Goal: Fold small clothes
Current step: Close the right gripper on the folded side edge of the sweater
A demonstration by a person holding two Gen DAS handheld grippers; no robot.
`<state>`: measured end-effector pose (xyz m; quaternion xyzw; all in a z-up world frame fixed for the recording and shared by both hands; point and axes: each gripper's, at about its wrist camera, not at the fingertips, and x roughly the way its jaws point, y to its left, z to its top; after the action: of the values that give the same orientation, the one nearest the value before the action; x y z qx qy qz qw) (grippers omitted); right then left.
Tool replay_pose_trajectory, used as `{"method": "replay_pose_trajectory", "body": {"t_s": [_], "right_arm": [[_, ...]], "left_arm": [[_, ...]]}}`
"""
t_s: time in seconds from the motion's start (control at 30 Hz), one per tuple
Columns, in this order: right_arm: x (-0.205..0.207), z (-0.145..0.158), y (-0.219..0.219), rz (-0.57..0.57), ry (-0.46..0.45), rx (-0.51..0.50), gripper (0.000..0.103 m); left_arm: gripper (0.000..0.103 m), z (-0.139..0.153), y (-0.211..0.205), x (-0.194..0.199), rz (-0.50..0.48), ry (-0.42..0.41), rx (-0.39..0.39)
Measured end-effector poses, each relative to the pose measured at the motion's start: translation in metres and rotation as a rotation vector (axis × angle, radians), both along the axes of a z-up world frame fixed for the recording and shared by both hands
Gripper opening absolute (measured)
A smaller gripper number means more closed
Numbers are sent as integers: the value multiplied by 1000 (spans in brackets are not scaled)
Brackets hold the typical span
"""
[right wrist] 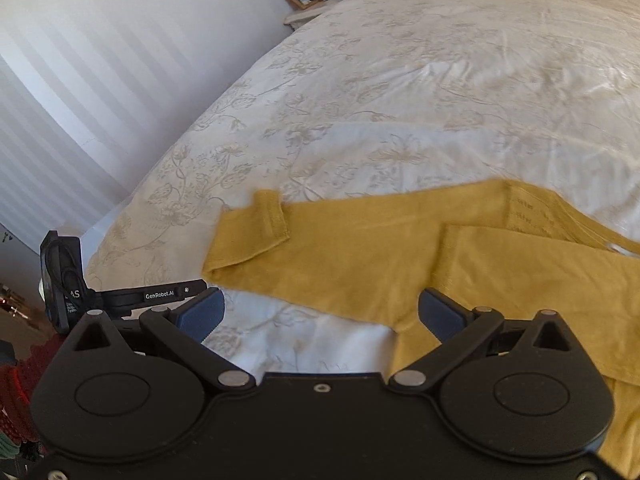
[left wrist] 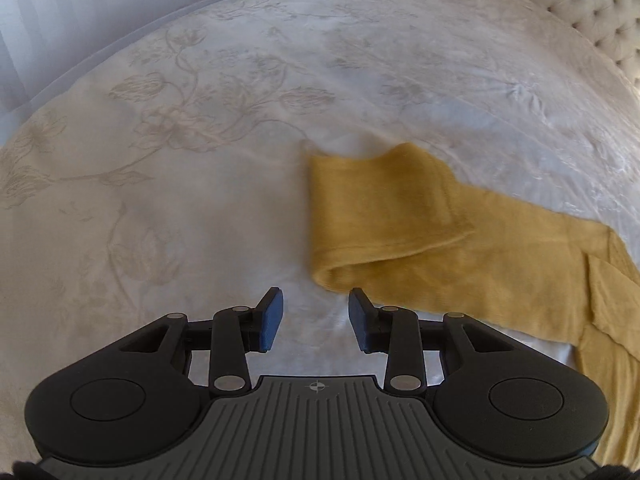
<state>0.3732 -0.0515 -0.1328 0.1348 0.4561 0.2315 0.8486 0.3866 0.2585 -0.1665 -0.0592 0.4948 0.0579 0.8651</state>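
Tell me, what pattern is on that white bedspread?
The bedspread carries a pale beige floral pattern of flowers and trailing stems, clearest in the right wrist view.

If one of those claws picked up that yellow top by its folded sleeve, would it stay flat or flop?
The yellow top would probably flop: its sleeve already lies doubled over in a soft, rounded fold. It looks thin and light, hugging the bedspread. Pushed, it would likely bunch up rather than slide whole. Both the left hand-held gripper and the right hand-held gripper are open.
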Motion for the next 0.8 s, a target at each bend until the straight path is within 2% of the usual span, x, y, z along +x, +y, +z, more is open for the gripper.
{"method": "replay_pose_trajectory", "body": {"t_s": [0.13, 0.27, 0.3, 0.33, 0.4, 0.57, 0.6, 0.7, 0.8], "right_arm": [[32, -8, 44, 85, 4, -42, 102], [61, -19, 79, 150, 3, -92, 101], [66, -22, 85, 156, 4, -104, 96], [73, -25, 91, 161, 5, -119, 85], [89, -33, 105, 179, 18, -157, 69], [114, -55, 119, 197, 61, -174, 68], [118, -58, 119, 196, 73, -161, 67], [127, -68, 121, 183, 104, -143, 54], [133, -78, 124, 172, 123, -145, 54]], "left_arm": [[36, -18, 34, 8, 46, 50, -23], [41, -31, 58, 3, 76, 54, -141], [41, -34, 61, 1, 80, 51, -160], [42, -36, 63, 1, 78, 50, -172], [43, -39, 63, 2, 65, 53, -175], [56, -43, 59, 7, 38, 60, -186], [58, -43, 57, 7, 33, 60, -185], [60, -44, 52, 9, 21, 57, -167], [61, -43, 51, 9, 18, 55, -155]]}}
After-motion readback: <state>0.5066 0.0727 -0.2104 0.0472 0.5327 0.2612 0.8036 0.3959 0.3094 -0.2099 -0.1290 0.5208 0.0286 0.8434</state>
